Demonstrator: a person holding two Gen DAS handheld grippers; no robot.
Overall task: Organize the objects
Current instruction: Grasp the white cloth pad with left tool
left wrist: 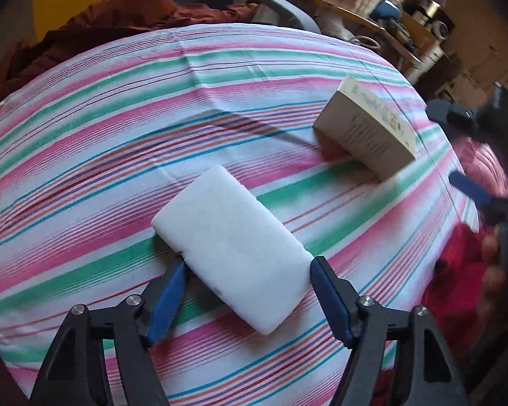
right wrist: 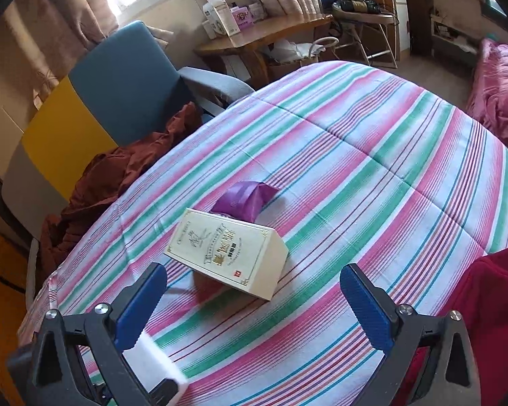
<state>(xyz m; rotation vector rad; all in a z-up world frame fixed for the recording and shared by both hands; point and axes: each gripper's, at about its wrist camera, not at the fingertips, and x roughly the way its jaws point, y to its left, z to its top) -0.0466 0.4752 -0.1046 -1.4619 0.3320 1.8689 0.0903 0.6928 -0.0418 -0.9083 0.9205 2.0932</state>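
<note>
My left claw (left wrist: pixel 247 267) stood wide, its blue pads flanking the white foam block (left wrist: pixel 230 247) lying flat on the striped cloth of the surface (left wrist: pixel 118 128), not yet clamping it. I judged this the grasp step: next I needed to close squarely across its width. My right claw (right wrist: pixel 254 291) hung wide and empty just short of the cream box (right wrist: pixel 230 260), a purple pouch (right wrist: pixel 247 199) touching behind it. Open cloth lay beyond; the surface edge dropped off toward the blue chair (right wrist: pixel 128 81).

On the bed (right wrist: pixel 372 155), the pouch (right wrist: pixel 244 199) lies just behind the box (right wrist: pixel 227 253), with the block (left wrist: pixel 230 247) nearer.
</note>
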